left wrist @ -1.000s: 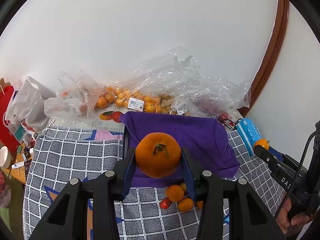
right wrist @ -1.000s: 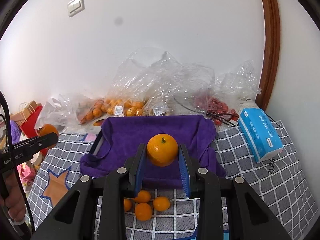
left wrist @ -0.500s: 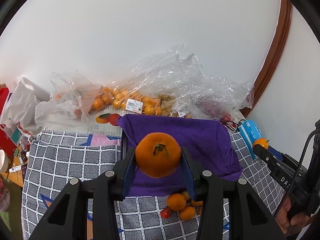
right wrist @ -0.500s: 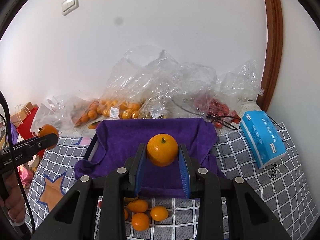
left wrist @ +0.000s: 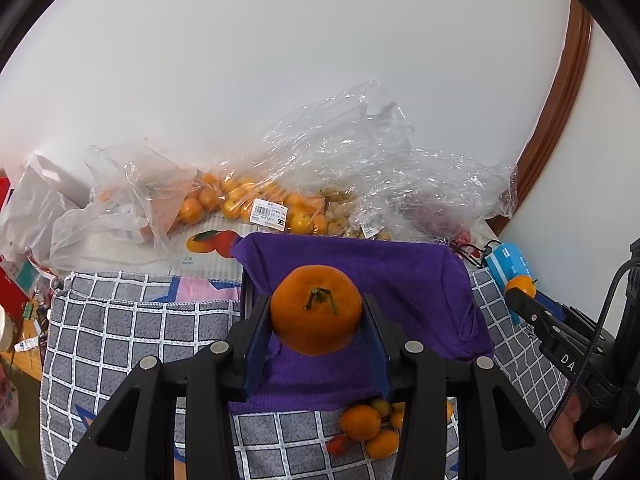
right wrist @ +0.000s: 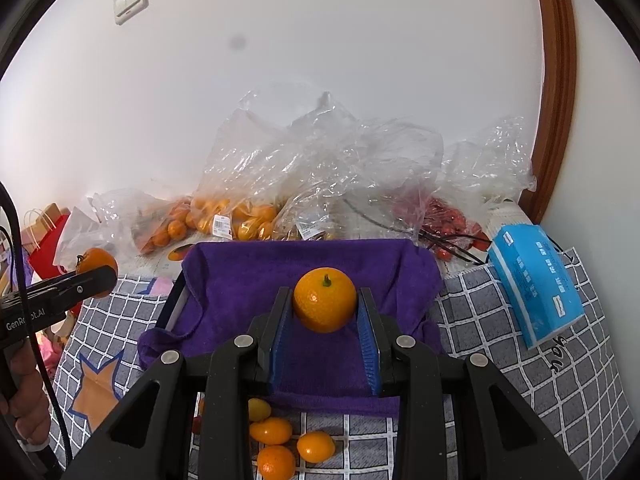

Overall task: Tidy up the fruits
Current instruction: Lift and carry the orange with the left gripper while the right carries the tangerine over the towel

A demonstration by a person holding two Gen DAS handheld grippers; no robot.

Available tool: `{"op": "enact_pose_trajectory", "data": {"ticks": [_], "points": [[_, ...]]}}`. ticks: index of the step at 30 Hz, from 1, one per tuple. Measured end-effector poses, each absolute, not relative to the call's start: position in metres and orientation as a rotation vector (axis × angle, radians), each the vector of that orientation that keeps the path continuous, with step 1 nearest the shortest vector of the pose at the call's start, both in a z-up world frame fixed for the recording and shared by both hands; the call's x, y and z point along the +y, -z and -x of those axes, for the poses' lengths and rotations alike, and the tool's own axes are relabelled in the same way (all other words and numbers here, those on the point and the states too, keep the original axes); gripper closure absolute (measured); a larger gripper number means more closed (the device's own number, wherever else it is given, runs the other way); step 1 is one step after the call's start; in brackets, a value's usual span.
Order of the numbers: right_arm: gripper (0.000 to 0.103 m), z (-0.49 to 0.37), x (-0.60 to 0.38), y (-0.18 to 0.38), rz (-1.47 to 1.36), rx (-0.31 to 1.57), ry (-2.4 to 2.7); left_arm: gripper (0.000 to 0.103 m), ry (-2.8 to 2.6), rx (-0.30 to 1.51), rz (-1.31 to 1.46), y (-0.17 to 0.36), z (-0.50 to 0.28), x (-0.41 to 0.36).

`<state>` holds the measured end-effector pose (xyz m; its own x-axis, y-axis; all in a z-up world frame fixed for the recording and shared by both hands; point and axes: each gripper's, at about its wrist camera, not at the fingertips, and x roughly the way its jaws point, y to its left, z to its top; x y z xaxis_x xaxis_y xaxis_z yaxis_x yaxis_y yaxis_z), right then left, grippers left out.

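Both grippers have edged forward over the past second, so the loose fruit on the cloth now sits lower in each view and the purple-lined tray looms nearer. The left gripper (left wrist: 316, 320) is closed on a large, dimpled dark-orange mandarin (left wrist: 316, 309) with a green stem, its blue ribbed pads pressing both flanks. The right gripper (right wrist: 325, 316) likewise pinches a smaller, glossier bright-orange mandarin (right wrist: 325, 305), stem up. Each fruit hangs above the near part of the black-framed tray draped in a fuzzy purple towel (right wrist: 304, 264).

Just in front of the tray, on the grey quilted cloth with a white grid (right wrist: 520, 380), lie four small smooth orange kumquats (right wrist: 276, 462) in a loose cluster; a red bit of fruit peeks beside them, mostly hidden behind the gripper. In the left view the same cluster (left wrist: 360, 422) shows beside a small red tomato (left wrist: 338, 445).

Behind the tray, against the white wall, slump crinkled clear plastic bags (right wrist: 320, 152): two hold orange citrus (right wrist: 248, 216), one yellowish small fruit and one red cherry tomatoes (right wrist: 444, 220); their exact number is hard to tell. One soft blue tissue pack (right wrist: 534, 284) rests to the right on the cloth.
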<state>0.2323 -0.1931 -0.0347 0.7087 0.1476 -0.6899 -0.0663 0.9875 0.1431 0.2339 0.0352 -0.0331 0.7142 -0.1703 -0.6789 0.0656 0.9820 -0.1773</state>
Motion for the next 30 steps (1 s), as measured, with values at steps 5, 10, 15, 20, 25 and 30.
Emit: {"op": "enact_pose_trajectory", "data": {"ticks": [5,10,15,20,25,30], "points": [[0.071,-0.242,-0.193,0.040,-0.110,0.780,-0.121,0.062,0.126,0.778,0.148,0.039,-0.245,0.035],[0.071,-0.250,-0.192,0.045,-0.109,0.786,-0.124,0.062,0.128,0.784,0.145,0.043,-0.252,0.033],[0.071,-0.257,-0.192,0.051,-0.110,0.794,-0.125,0.062,0.133,0.791,0.145,0.046,-0.260,0.032],[0.071,-0.265,-0.192,0.061,-0.111,0.809,-0.124,0.062,0.138,0.805,0.143,0.054,-0.270,0.029],[0.071,-0.274,-0.196,0.072,-0.116,0.829,-0.122,0.062,0.139,0.825,0.147,0.063,-0.280,0.026],[0.071,-0.286,-0.200,0.083,-0.119,0.847,-0.120,0.062,0.138,0.847,0.145,0.072,-0.292,0.021]]}}
